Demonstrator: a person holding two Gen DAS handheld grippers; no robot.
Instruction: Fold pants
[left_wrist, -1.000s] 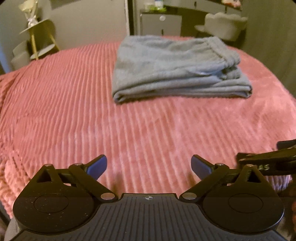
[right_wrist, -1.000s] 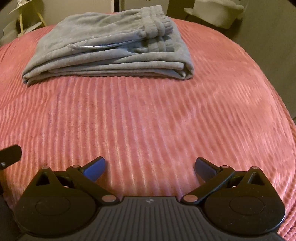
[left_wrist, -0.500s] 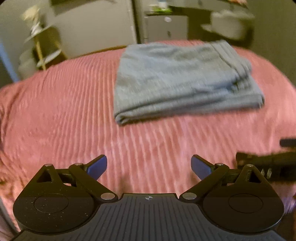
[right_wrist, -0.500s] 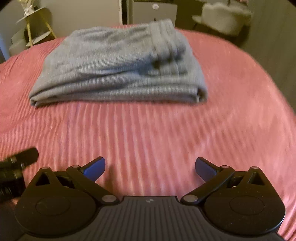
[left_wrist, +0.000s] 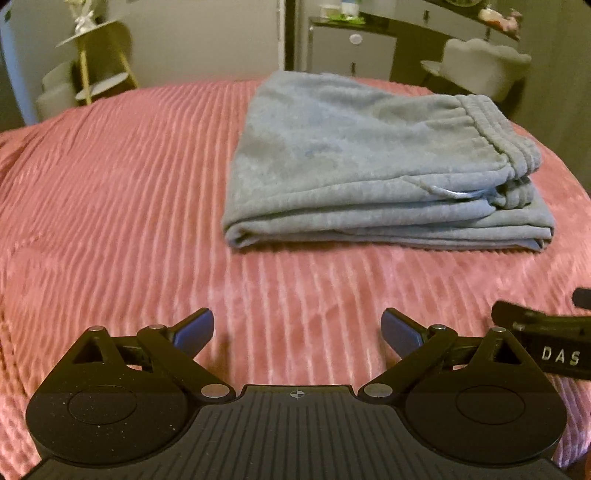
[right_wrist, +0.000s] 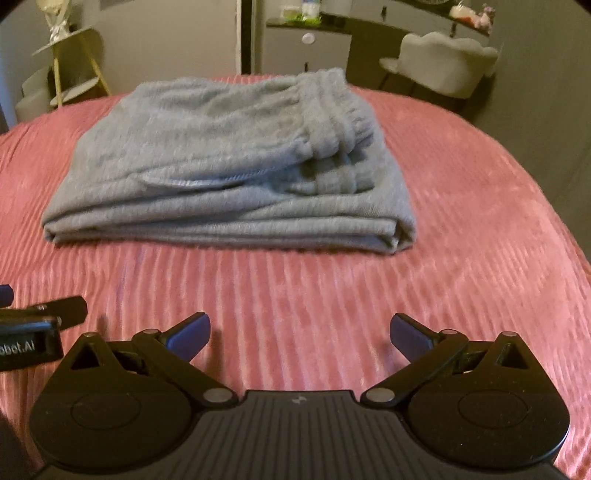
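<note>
Grey sweatpants (left_wrist: 369, 166) lie folded in a flat stack on the pink ribbed bedspread (left_wrist: 110, 192), waistband at the right end. They also show in the right wrist view (right_wrist: 221, 166). My left gripper (left_wrist: 297, 328) is open and empty, low over the bedspread, well short of the pants' near edge. My right gripper (right_wrist: 299, 332) is open and empty, also short of the pants. Each gripper shows at the edge of the other's view: the right gripper's body (left_wrist: 546, 339) and the left gripper's body (right_wrist: 33, 332).
A yellow side table (left_wrist: 99, 59) stands beyond the bed at the far left. A grey chair (left_wrist: 480, 66) and a dark desk with drawers (left_wrist: 351, 40) stand behind the bed at the right. The bedspread (right_wrist: 480, 221) drops off at the right.
Both grippers have risen and tilted, so the pants sit lower and larger in both views. Both grippers stay open. The pants have not moved.
</note>
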